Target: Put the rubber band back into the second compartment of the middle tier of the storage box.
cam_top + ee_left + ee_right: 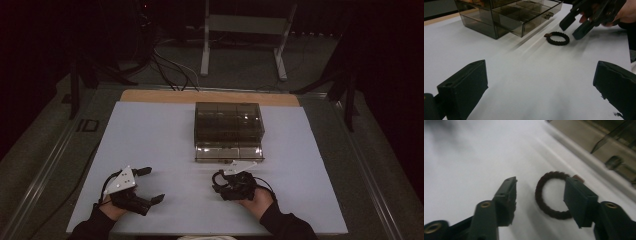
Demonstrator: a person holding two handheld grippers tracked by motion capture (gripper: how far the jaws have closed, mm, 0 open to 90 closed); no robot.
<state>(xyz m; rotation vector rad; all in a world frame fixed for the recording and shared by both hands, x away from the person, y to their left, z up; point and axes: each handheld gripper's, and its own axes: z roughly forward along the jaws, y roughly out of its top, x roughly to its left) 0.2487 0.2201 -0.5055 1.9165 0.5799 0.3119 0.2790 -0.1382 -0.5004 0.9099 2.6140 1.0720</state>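
While the right gripper is hanging over the dark hair tie, its jaws are standing apart, not pinching it. That tie is lying flat on the white worktop, near the smoky drawer box. Well apart, the left gripper is resting with jaws spread wide.

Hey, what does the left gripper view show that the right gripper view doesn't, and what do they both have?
Left gripper view alone: the left gripper with its fingers wide apart over bare table, the whole smoky plastic drawer box, and the right gripper seen from outside, just above the hair tie.

Right gripper view alone: the right gripper's own fingers close up, either side of the hair tie, not yet pressing it.

Both: the dark braided hair tie on the white table, and the open drawer's front.
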